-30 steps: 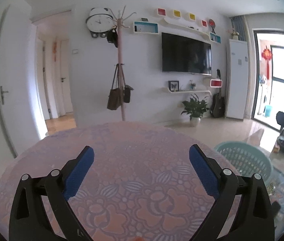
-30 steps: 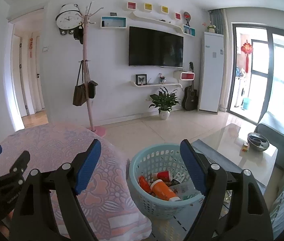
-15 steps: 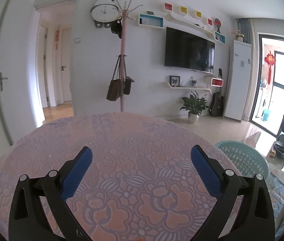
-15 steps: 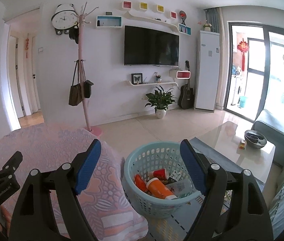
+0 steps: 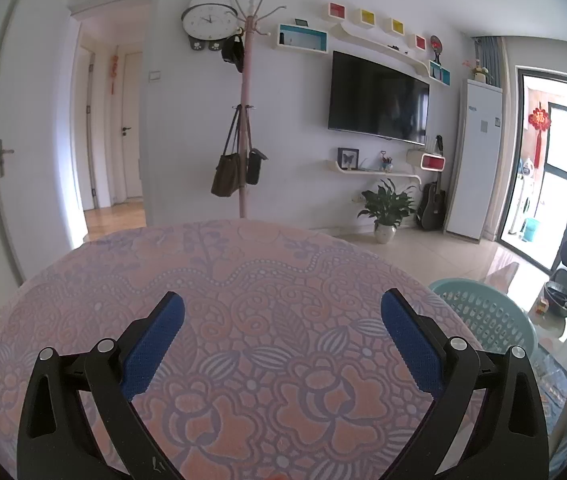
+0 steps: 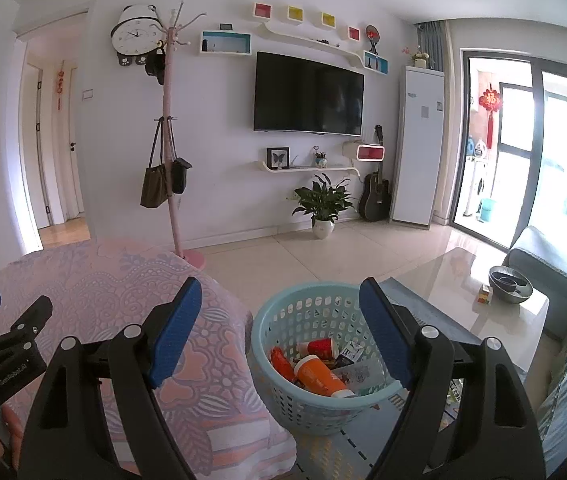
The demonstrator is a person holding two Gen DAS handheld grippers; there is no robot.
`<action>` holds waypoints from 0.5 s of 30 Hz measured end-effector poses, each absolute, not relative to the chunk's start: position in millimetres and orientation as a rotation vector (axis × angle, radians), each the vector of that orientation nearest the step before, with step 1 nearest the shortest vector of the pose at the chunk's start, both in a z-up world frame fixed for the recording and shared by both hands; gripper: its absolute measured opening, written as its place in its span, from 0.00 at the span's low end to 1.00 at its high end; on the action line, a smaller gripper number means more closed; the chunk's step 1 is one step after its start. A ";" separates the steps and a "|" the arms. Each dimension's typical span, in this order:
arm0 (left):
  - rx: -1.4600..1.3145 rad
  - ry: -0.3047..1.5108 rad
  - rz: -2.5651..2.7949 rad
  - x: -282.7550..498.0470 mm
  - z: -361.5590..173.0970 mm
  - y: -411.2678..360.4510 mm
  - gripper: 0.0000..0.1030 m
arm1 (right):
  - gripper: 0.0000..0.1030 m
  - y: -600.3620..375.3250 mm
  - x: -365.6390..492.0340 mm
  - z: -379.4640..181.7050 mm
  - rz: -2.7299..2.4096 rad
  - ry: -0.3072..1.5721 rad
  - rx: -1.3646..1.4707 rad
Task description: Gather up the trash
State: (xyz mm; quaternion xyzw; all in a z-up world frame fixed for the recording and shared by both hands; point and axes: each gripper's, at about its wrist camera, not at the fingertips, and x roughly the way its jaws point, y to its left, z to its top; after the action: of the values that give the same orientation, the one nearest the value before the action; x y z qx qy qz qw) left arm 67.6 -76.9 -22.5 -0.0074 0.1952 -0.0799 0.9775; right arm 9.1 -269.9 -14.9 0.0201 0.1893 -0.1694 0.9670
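A light blue plastic basket (image 6: 283, 320) stands on the floor right of the round table (image 6: 123, 280). It holds an orange bottle (image 6: 317, 376), a red cup (image 6: 317, 346) and paper scraps. My right gripper (image 6: 281, 304) is open and empty, held above the basket's near rim. My left gripper (image 5: 281, 316) is open and empty over the pink patterned tablecloth (image 5: 243, 280); it also shows at the left edge of the right wrist view (image 6: 3, 340). The basket's rim shows in the left wrist view (image 5: 483, 312).
A glass coffee table (image 6: 463, 292) with a dark bowl (image 6: 509, 284) stands right of the basket, with a grey sofa (image 6: 547, 260) behind. A pink coat rack (image 6: 169, 160) with bags stands behind the table. A potted plant (image 6: 323, 208) sits by the wall.
Both grippers have tilted slightly, so the views shifted: more tablecloth shows in the left view and the basket sits a little lower and closer in the right view. Both stay open.
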 end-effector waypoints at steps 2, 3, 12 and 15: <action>-0.018 0.396 -0.161 67.1 -23.4 -76.0 0.93 | 0.75 -269.9 9.6 -14.4 -0.340 0.385 0.043; -0.022 0.399 -0.161 67.3 -23.5 -75.1 0.93 | 0.75 -269.2 9.3 -15.1 -0.339 0.387 0.044; -0.030 0.409 -0.165 69.0 -27.4 -71.2 0.93 | 0.75 -266.9 11.3 -16.6 -0.335 0.397 0.047; -0.025 0.406 -0.163 69.0 -27.8 -71.9 0.93 | 0.75 -266.5 11.5 -17.3 -0.335 0.401 0.048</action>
State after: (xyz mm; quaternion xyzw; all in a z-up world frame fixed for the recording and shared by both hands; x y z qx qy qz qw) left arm 69.0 -71.9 -27.8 -0.0122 0.2015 -0.0807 0.9761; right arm 11.5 -266.5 -17.3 0.0237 0.1980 -0.1656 0.9658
